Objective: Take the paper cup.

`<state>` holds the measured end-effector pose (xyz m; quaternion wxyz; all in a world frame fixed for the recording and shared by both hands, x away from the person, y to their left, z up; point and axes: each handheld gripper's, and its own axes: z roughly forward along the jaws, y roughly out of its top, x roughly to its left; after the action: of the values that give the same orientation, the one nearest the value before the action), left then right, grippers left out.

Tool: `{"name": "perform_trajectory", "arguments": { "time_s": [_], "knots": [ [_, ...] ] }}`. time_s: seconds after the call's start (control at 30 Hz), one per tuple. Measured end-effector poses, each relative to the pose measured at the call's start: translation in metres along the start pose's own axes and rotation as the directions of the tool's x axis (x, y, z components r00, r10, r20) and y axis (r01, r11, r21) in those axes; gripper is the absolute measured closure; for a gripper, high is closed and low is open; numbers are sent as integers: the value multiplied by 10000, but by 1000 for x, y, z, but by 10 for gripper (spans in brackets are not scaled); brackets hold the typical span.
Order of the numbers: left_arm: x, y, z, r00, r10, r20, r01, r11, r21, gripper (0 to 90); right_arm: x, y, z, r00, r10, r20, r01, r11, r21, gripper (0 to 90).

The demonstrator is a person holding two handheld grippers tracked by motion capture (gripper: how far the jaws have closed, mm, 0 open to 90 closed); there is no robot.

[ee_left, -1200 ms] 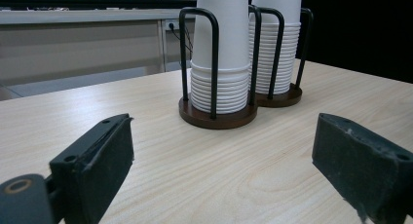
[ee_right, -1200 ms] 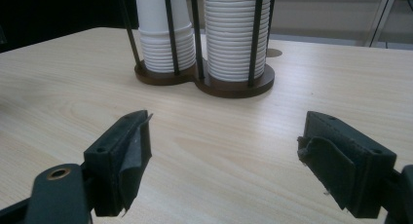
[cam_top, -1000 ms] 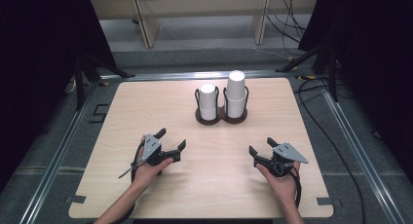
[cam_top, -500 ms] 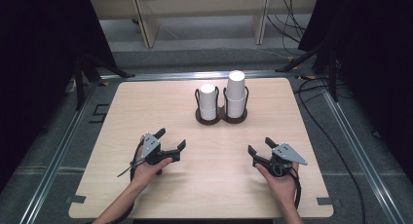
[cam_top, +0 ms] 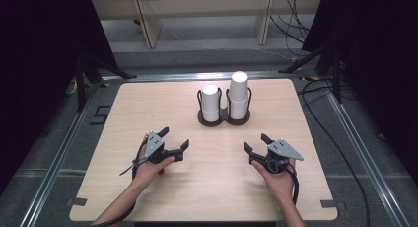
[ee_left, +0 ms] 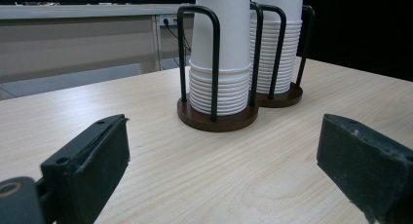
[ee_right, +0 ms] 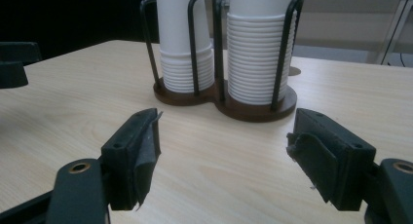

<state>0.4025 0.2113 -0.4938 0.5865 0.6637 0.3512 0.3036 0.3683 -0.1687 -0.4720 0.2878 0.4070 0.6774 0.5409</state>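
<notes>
Matt white paper cups (ee_left: 221, 53) in a glossy black wire holder (ee_left: 217, 118) on a smooth pale wood-grain table (cam_top: 148, 108).

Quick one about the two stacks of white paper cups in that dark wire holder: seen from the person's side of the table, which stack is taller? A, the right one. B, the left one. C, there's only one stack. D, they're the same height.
A: in the high view the right stack rises clearly above the left stack, both standing in the holder.
</notes>
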Motion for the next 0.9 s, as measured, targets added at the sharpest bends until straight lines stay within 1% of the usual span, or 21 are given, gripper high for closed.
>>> {"name": "perform_trajectory", "arguments": {
  "time_s": [0.03, 0.07, 0.1, 0.13, 0.17, 0.23, 0.27, 0.3, 0.33, 0.4, 0.47, 0.53, 0.57, 0.67, 0.7, 0.73, 0.77, 0.8, 0.83, 0.87, 0.9],
  "knots": [
    [0, 0, 1, 10000, 51, 2, -51, 10000, 71, 48, 0, 0, 0, 10000, 0, 0, 0, 10000, 0, 274],
    [0, 0, 3, 9999, 129, 40, -129, 9998, -119, 55, 1, 4, 5, 9999, -134, -107, 133, 9998, -114, 278],
    [0, 1, 4, 9998, 209, 19, -209, 9998, 42, 56, 3, 6, 6, 9997, 211, -150, -212, 9997, -103, 280],
    [1, 1, 7, 9997, 229, 98, -227, 9997, -131, 56, 2, 9, 8, 9999, 38, -147, -41, 9999, -163, 281],
    [0, 2, 10, 9995, 299, 121, -300, 9995, 124, 56, 1, 11, 10, 9999, -32, -163, 29, 9998, -199, 282],
    [0, 2, 13, 9993, 327, 181, -328, 9995, 44, 59, 3, 14, 11, 9999, 40, -155, -43, 9998, -182, 283],
    [1, 4, 14, 9991, 367, 202, -372, 9990, 236, 59, 4, 19, 15, 9998, -13, -196, 9, 9999, -167, 288],
    [1, 4, 18, 9989, 374, 281, -378, 9992, 133, 59, 4, 19, 15, 9998, -13, -196, 9, 9999, -167, 288],
    [2, 6, 19, 9983, 506, 285, -515, 9982, 313, 59, 6, 24, 19, 9996, -96, -277, 88, 9996, -268, 292],
    [4, 11, 27, 9981, 488, 378, -501, 9982, 340, 62, 7, 28, 24, 9996, -151, -238, 143, 9994, -314, 295],
    [5, 14, 30, 9977, 534, 411, -551, 9977, 393, 63, 8, 30, 26, 9996, -148, -259, 140, 9994, -312, 297],
    [6, 18, 36, 9968, 629, 487, -652, 9967, 475, 73, 10, 37, 33, 9994, -164, -317, 154, 9993, -332, 307],
    [7, 21, 39, 9964, 690, 495, -715, 9962, 503, 73, 10, 37, 33, 9994, -164, -317, 154, 9993, -332, 307],
    [7, 26, 51, 9945, 831, 635, -871, 9942, 632, 82, 12, 47, 43, 9990, -337, -301, 330, 9991, -262, 313],
    [7, 26, 54, 9946, 798, 668, -841, 9943, 649, 82, 12, 47, 43, 9990, -337, -301, 330, 9991, -262, 313],
    [7, 27, 60, 9943, 790, 717, -840, 9941, 688, 83, 14, 48, 46, 9986, -137, -517, 123, 9996, -262, 315],
    [7, 27, 62, 9941, 803, 724, -859, 9933, 779, 83, 14, 50, 49, 9985, -259, -481, 245, 9992, -301, 316],
    [6, 28, 70, 9937, 811, 771, -878, 9922, 880, 86, 17, 54, 53, 9989, -131, -460, 126, 9998, -121, 320],
    [7, 28, 74, 9930, 879, 786, -956, 9905, 992, 89, 17, 56, 57, 9983, -54, -579, 44, 9998, -172, 320],
    [7, 28, 74, 9930, 879, 786, -956, 9905, 992, 93, 17, 59, 60, 9982, -194, -576, 182, 9996, -214, 321],
    [7, 29, 78, 9928, 870, 827, -954, 9901, 1029, 93, 17, 59, 60, 9982, -194, -576, 182, 9996, -214, 321]
  ]
}}
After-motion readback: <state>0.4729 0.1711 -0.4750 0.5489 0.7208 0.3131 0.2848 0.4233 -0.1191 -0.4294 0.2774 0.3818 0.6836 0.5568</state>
